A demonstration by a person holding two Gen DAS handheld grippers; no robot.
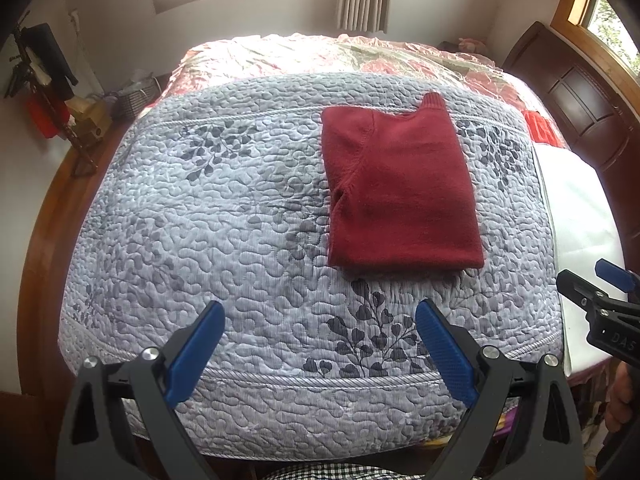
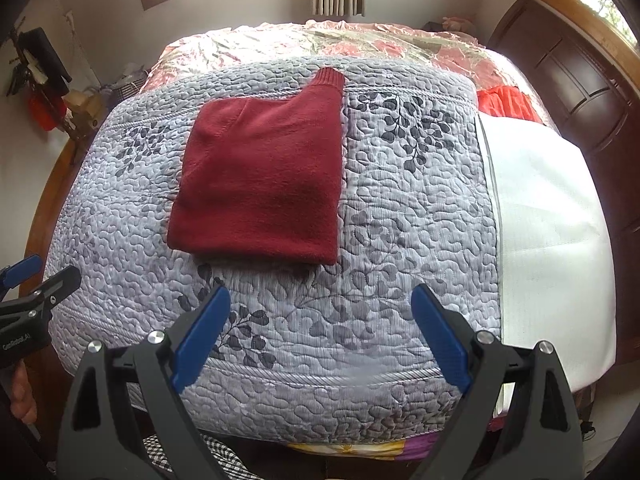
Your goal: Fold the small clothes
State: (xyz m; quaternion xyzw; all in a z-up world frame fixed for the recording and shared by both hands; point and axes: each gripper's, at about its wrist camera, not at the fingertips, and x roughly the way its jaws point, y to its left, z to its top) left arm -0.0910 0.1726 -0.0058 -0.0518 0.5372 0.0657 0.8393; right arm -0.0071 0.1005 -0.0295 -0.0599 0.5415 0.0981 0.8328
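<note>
With both the left hand-held gripper (image 1: pixel 320 344) and the right hand-held gripper (image 2: pixel 320 332) spread apart and empty above the grey quilted bedspread (image 1: pixel 240 240), the folded dark-red knitted sweater (image 1: pixel 400 188) lying there could come undone if a finger snags its protruding ribbed cuff (image 1: pixel 434 102).

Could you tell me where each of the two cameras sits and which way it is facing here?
Left wrist: rides on the left gripper, facing across the grey quilt towards the folded red sweater; its own open fingers show, plus the right gripper at the right edge.
Right wrist: rides on the right gripper, facing the same way; its open fingers show, plus the left gripper at the left edge.
Shared: sweater, quilt, white cloth, headboard.
</note>
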